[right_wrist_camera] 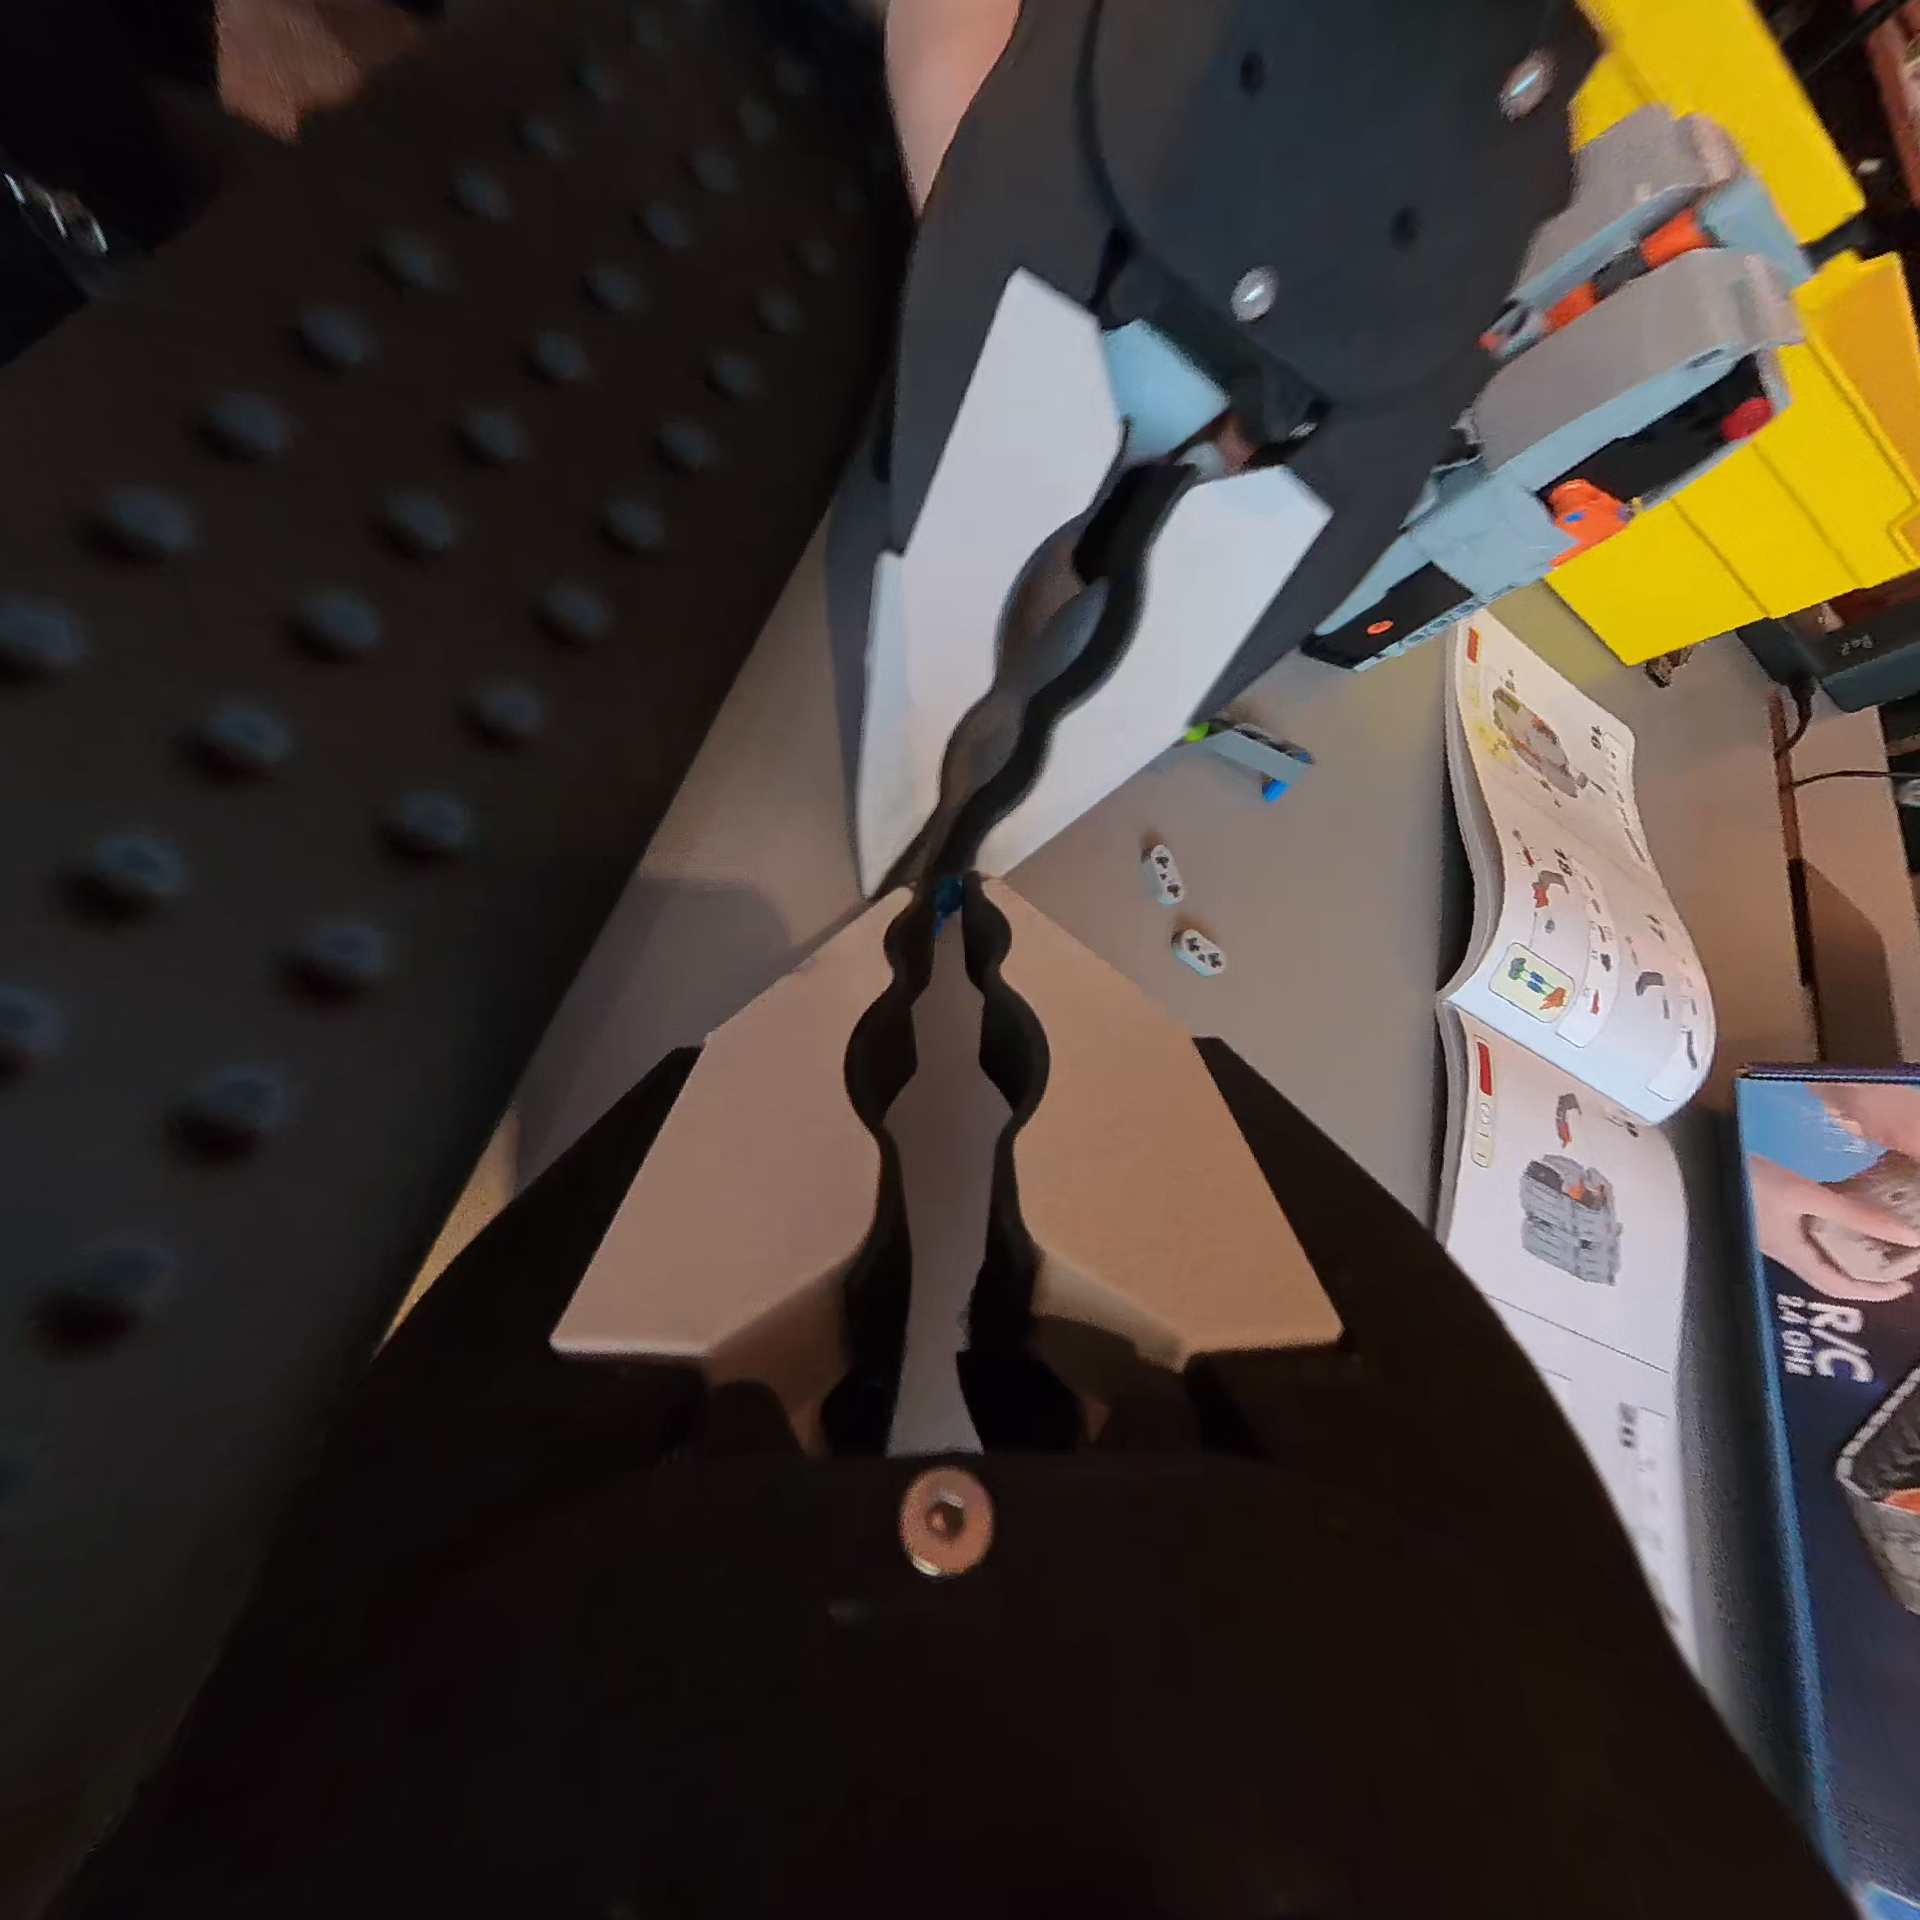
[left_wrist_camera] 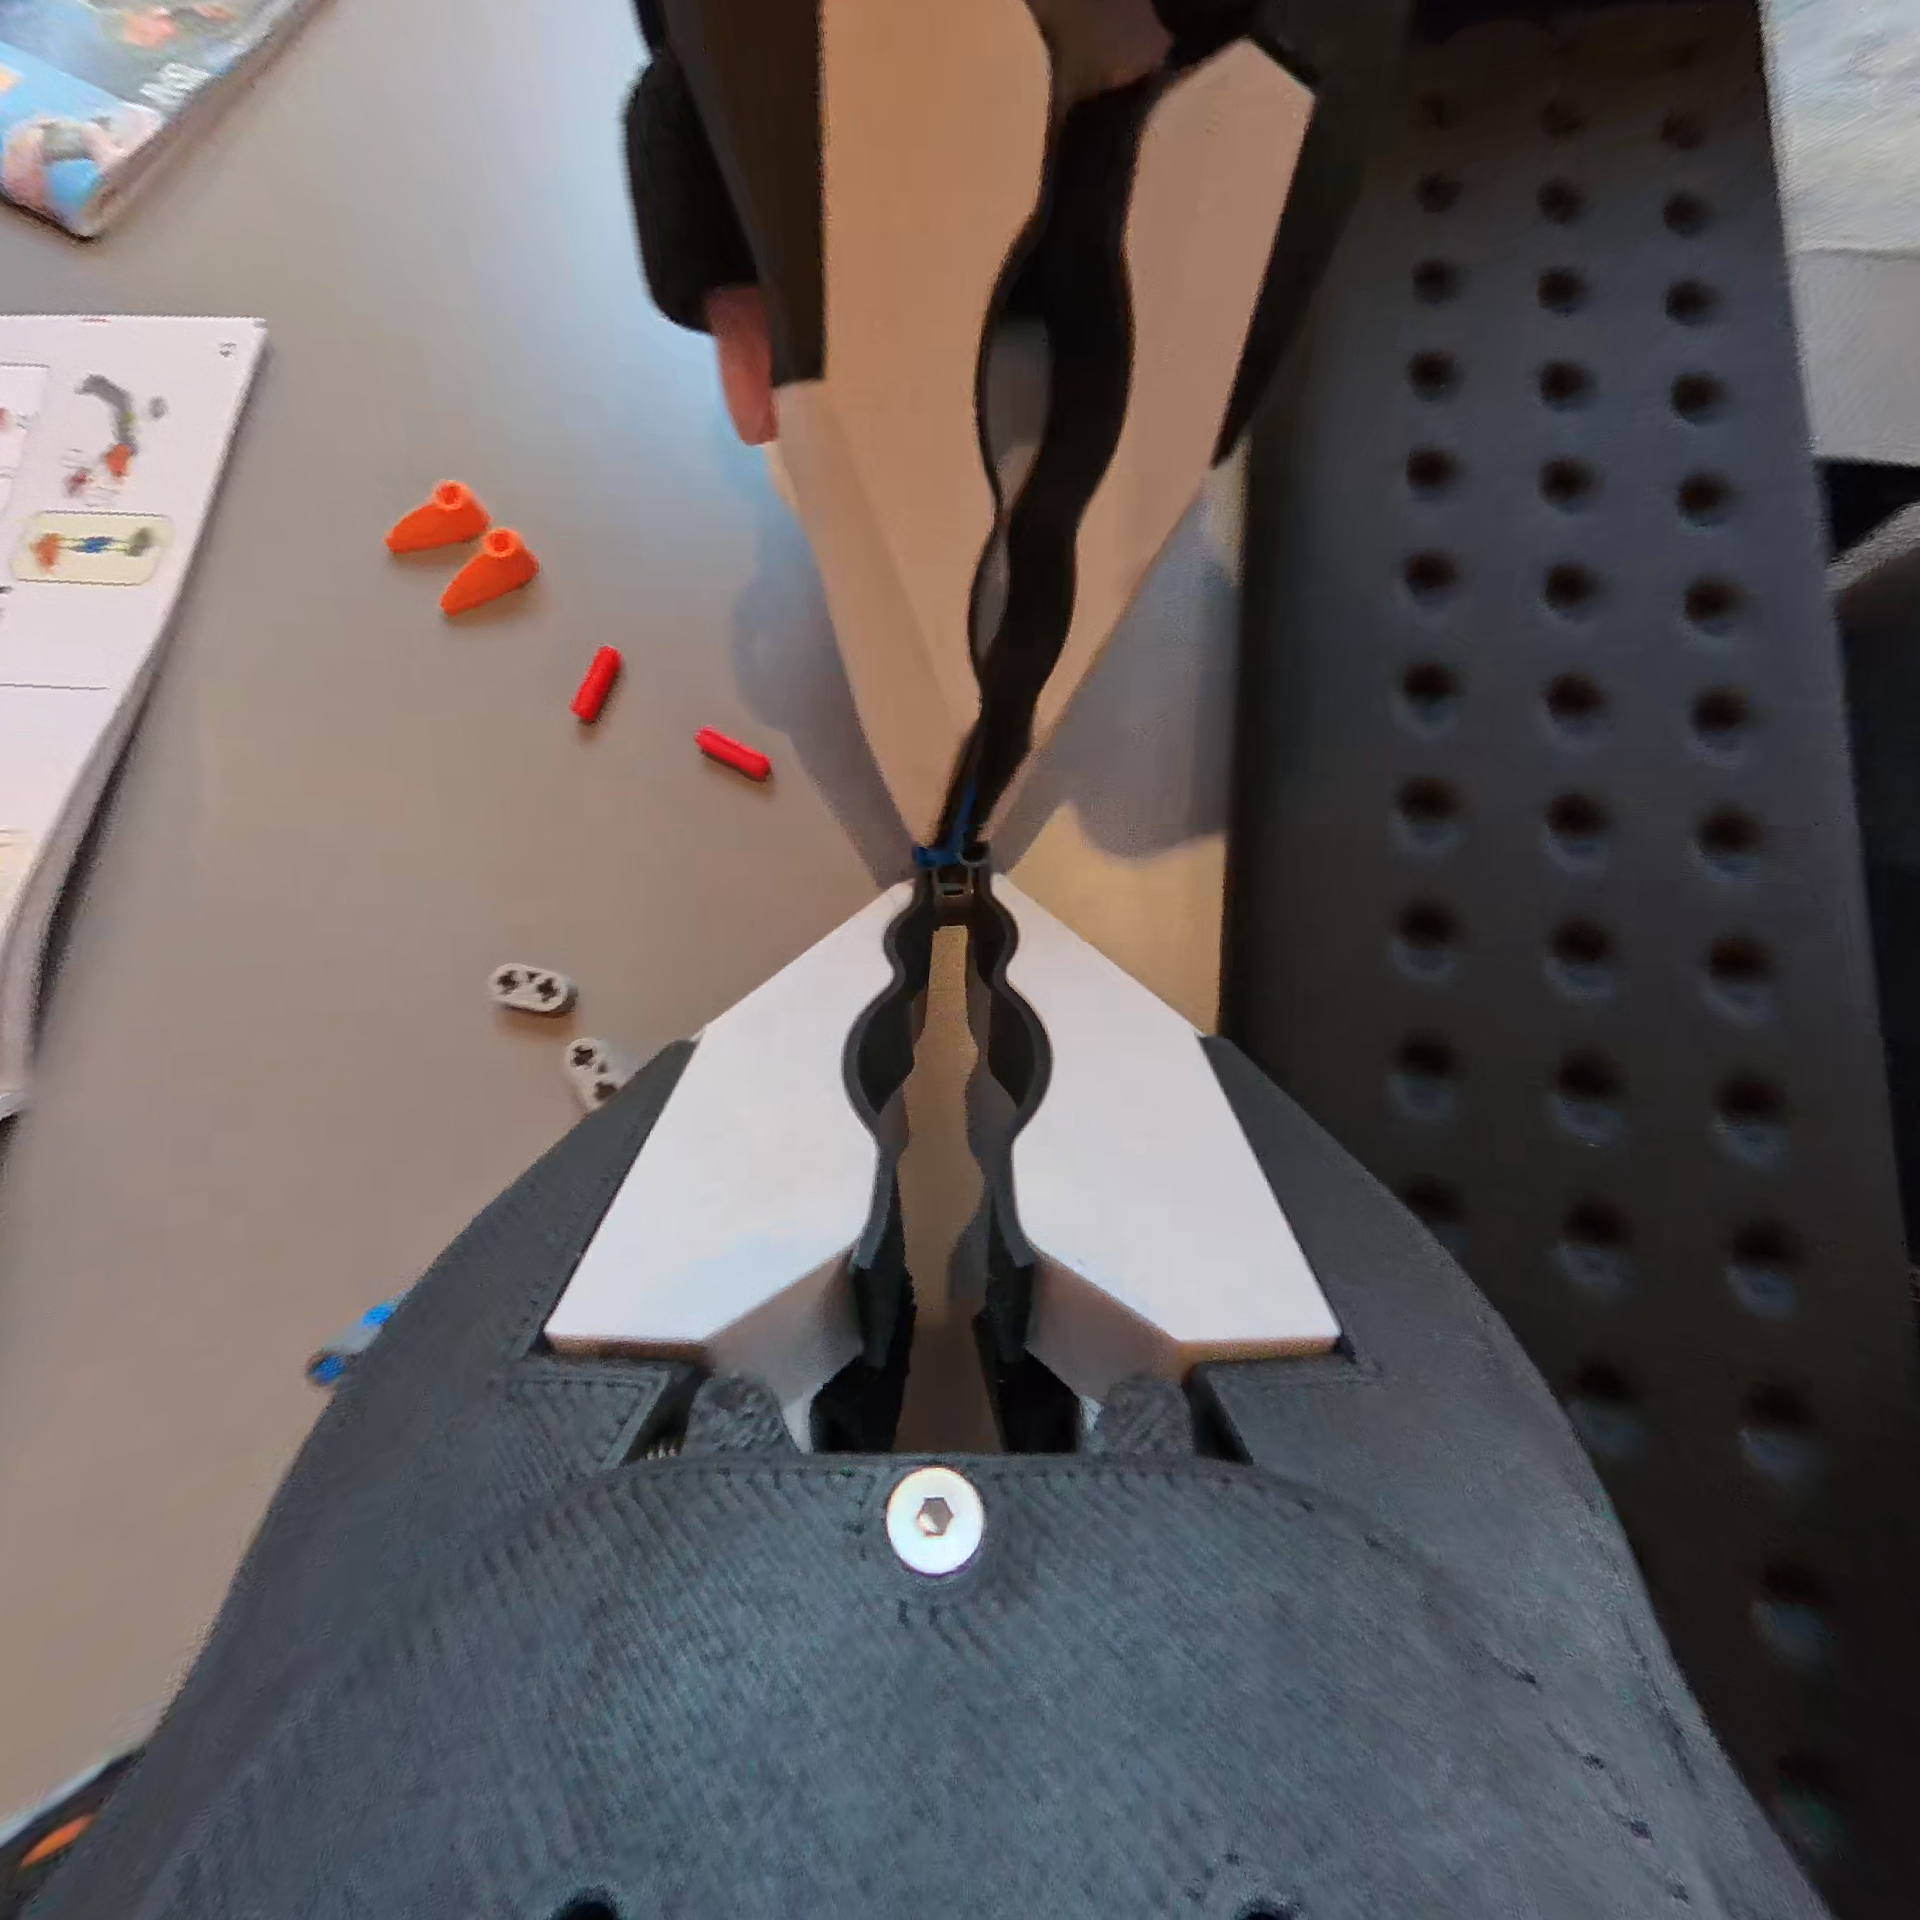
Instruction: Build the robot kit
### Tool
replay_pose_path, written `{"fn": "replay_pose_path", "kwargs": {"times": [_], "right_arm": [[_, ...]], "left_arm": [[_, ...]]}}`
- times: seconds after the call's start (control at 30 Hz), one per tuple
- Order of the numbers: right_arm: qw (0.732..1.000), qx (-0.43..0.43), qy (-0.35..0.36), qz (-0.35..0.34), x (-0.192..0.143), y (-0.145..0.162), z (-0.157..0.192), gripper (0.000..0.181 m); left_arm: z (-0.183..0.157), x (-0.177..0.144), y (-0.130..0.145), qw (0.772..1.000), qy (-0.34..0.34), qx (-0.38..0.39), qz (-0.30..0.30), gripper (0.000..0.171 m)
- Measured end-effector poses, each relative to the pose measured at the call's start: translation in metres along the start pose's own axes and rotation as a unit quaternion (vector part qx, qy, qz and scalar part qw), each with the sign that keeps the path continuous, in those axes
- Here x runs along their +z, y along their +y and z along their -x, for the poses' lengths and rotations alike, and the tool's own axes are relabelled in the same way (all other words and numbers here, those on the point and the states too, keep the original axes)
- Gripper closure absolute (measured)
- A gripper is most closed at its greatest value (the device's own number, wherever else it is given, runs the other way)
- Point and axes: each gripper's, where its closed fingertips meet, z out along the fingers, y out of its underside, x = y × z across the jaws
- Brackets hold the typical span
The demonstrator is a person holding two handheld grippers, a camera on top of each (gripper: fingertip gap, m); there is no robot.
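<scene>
My left gripper point(left_wrist_camera: 951, 896) is shut on a small dark grey connector piece point(left_wrist_camera: 952, 883), held above the grey table point(left_wrist_camera: 312, 935). My right gripper point(right_wrist_camera: 943, 914) meets it tip to tip and is shut on a small blue pin point(right_wrist_camera: 948, 898). The blue pin also shows in the left wrist view point(left_wrist_camera: 933, 855), touching the grey connector. In the left wrist view the right gripper point(left_wrist_camera: 966, 821) comes in from the top, with a person's hand point(left_wrist_camera: 750, 384) behind it. In the right wrist view the left gripper point(right_wrist_camera: 933, 871) comes in from the top.
On the table lie two orange wedge pieces point(left_wrist_camera: 442, 520), two red pins point(left_wrist_camera: 595, 683), two light grey two-hole links point(left_wrist_camera: 532, 987) and an open instruction booklet point(right_wrist_camera: 1558, 935). A blue box point(right_wrist_camera: 1829, 1351), a yellow bin point(right_wrist_camera: 1766, 436) and a grey model point(right_wrist_camera: 1662, 312) stand nearby. A black perforated chair back point(left_wrist_camera: 1558, 831) is close alongside. The tips of both grippers are at nearly the same place.
</scene>
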Motion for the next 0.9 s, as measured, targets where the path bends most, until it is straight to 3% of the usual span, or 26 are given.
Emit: {"fn": "replay_pose_path", "kwargs": {"times": [0.17, 0.23, 0.3, 0.5, 0.57, 0.9], "right_arm": [[0.997, 0.052, -0.002, -0.061, -0.011, -0.011, -0.008, 0.176], [0.995, 0.058, 0.001, -0.08, -0.015, -0.017, -0.01, 0.176], [0.994, 0.054, 0.008, -0.097, -0.019, -0.024, -0.012, 0.176], [0.988, 0.04, 0.022, -0.147, -0.03, -0.046, -0.014, 0.176], [0.987, 0.033, 0.028, -0.153, -0.031, -0.05, -0.015, 0.176], [0.978, 0.019, 0.052, -0.199, -0.048, -0.07, -0.019, 0.176]], "left_arm": [[-0.002, 0.001, -0.001, 1.0, 0.018, -0.005, -0.016, 0.164], [-0.001, -0.001, -0.003, 1.0, 0.005, -0.003, -0.022, 0.144], [-0.004, -0.007, -0.009, 0.999, 0.006, -0.018, -0.044, 0.141], [-0.025, -0.04, -0.045, 0.975, 0.085, -0.102, -0.18, 0.161], [-0.019, -0.049, -0.051, 0.967, 0.083, -0.12, -0.21, 0.166], [-0.022, -0.069, -0.069, 0.934, 0.155, -0.161, -0.277, 0.164]]}}
